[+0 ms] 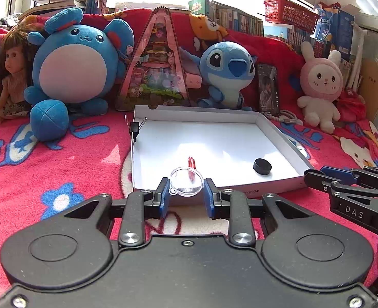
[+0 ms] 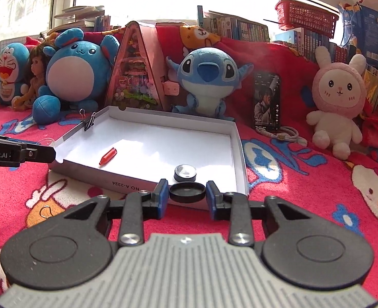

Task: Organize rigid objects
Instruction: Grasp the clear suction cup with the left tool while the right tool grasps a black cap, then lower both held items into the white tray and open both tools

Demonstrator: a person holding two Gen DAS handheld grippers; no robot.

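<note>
In the left wrist view my left gripper (image 1: 186,192) is shut on a clear round plastic dome (image 1: 186,183), held just above the near wall of a shallow white box (image 1: 268,125). Inside the box lie a small red cap (image 1: 191,163) and a black round pot (image 1: 262,166). In the right wrist view my right gripper (image 2: 187,196) is shut on a flat black round lid (image 2: 187,192), over the near right corner of the white box (image 2: 240,154). The black pot (image 2: 185,173), shiny on top, sits just beyond the lid. The red cap (image 2: 108,156) lies to the left.
A black binder clip (image 1: 135,128) is clipped on the box's left wall. Plush toys (image 1: 76,59), a doll, a pink triangular case (image 1: 154,77), a propped phone (image 2: 267,100) and a coiled cable (image 2: 281,134) line the back. A paper clip (image 2: 45,210) lies on the red blanket.
</note>
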